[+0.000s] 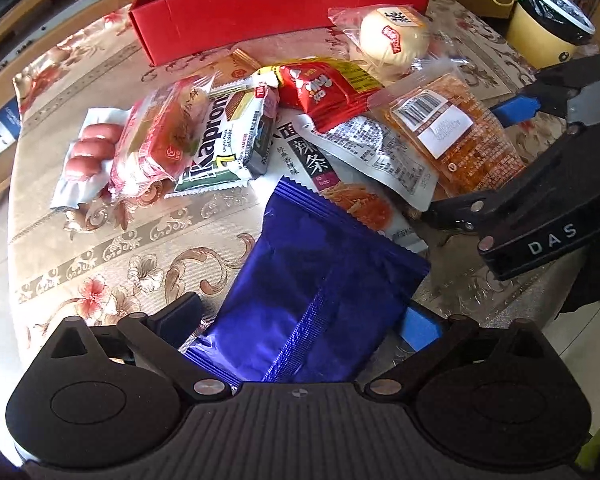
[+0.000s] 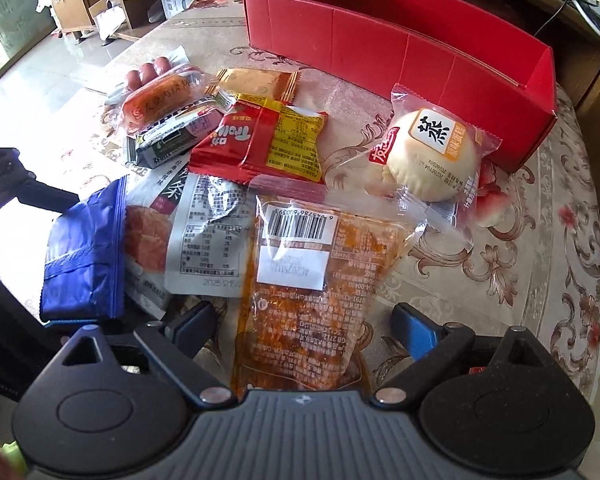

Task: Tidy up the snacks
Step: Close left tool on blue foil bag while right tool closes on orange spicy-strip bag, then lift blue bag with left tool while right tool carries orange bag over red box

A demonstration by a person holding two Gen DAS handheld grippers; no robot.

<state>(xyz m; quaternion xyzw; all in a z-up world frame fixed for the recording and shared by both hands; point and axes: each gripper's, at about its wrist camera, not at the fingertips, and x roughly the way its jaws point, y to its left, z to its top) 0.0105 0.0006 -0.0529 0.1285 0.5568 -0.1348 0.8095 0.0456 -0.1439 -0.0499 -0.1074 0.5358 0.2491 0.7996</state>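
Observation:
A pile of snack packets lies on the patterned tablecloth in front of an open red box. My left gripper is open, its fingers on either side of a blue foil packet without pressing it. My right gripper is open around the near end of a clear orange spicy-snack packet; it also shows at the right of the left wrist view. A round bun in clear wrap lies beside the box.
The pile also holds a red packet, a green-white wafer packet, sausages and a white spicy-strip bag. A yellow bin stands beyond the table's right edge. Wooden furniture stands behind.

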